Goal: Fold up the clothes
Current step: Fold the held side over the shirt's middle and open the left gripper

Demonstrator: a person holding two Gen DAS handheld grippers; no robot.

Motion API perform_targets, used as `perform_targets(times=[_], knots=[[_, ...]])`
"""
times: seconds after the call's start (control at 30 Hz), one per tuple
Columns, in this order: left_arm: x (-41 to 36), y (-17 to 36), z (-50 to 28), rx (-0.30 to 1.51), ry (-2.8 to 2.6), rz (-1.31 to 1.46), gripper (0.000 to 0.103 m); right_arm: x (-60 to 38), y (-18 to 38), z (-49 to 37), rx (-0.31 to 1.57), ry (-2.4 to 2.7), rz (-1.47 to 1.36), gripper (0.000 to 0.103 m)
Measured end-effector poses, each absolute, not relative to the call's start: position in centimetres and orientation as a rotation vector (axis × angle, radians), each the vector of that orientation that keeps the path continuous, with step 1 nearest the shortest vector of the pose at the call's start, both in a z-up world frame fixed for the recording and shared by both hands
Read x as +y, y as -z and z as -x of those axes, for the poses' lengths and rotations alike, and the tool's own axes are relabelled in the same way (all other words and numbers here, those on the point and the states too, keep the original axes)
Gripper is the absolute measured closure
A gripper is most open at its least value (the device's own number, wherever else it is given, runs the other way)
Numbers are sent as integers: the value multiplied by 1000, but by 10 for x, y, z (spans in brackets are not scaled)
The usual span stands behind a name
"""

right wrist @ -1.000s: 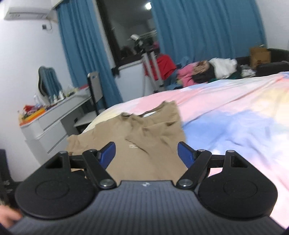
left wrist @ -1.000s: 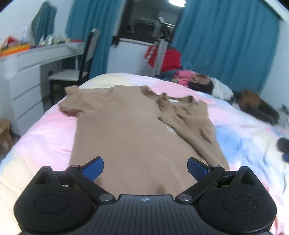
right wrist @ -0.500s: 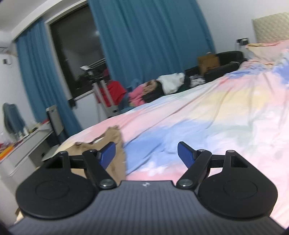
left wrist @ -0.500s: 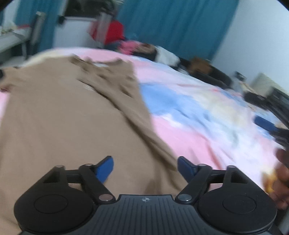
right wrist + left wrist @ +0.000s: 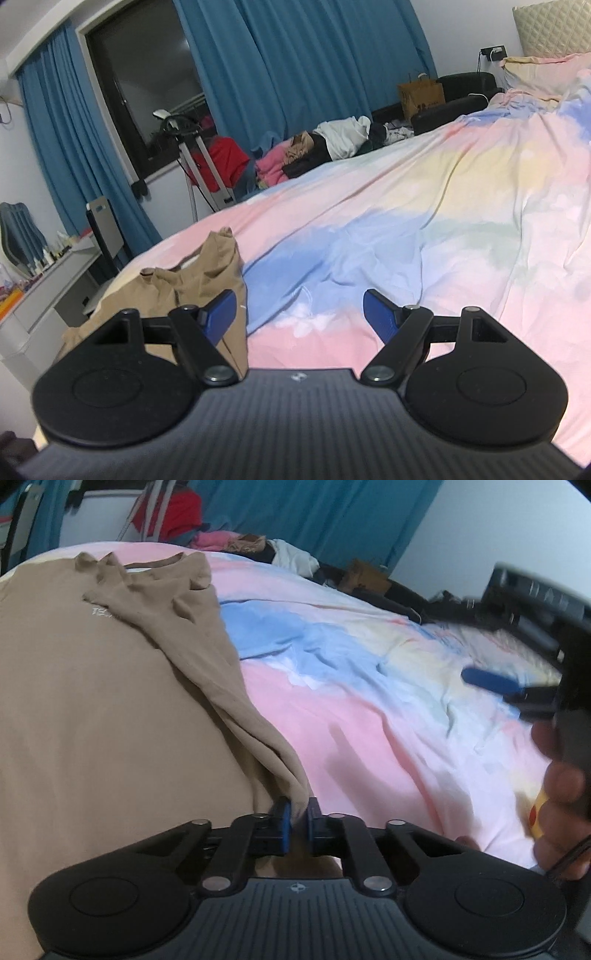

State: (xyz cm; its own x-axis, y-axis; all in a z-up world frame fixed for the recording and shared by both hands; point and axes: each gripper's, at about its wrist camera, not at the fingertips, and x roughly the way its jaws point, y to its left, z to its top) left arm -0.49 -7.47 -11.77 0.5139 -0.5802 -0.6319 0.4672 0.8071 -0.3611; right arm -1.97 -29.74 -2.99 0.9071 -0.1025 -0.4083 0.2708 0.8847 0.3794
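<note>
A tan T-shirt (image 5: pixel 103 709) lies spread flat on the bed (image 5: pixel 369 716), covering the bed's left part in the left wrist view, with its collar toward the far edge near the curtains (image 5: pixel 314 513). Its right side is folded inward, making a long diagonal ridge that runs down to the near hem corner. The left gripper (image 5: pixel 298 818) has its jaws almost fully together, with that hem corner of the shirt pinched between the blue pads. The right gripper (image 5: pixel 299 312) hangs over the bare pastel sheet just beside the shirt's right edge, its jaws spread wide with nothing between them; its left finger (image 5: pixel 219 314) overlaps the tan cloth in the right wrist view. A person's hand (image 5: pixel 557 805) holding that right gripper shows at the right edge of the left wrist view. A heap of clothes (image 5: pixel 332 144) lies beyond the bed's far edge.
</note>
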Motion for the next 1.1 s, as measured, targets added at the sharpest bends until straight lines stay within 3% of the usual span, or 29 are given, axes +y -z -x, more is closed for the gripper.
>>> perform_targets(times=[0.33, 0.6, 0.93, 1.1], knots=[[39, 98, -24, 1027, 545, 560, 100, -294, 40, 12, 463, 213, -440, 26], [55, 111, -38, 1076, 343, 372, 101, -283, 46, 5, 526, 177, -423, 26], [-17, 65, 8, 913, 502, 241, 71, -288, 37, 9, 498, 167, -451, 26], [-83, 79, 36, 946, 535, 96, 59, -299, 33, 17, 461, 180, -486, 26]])
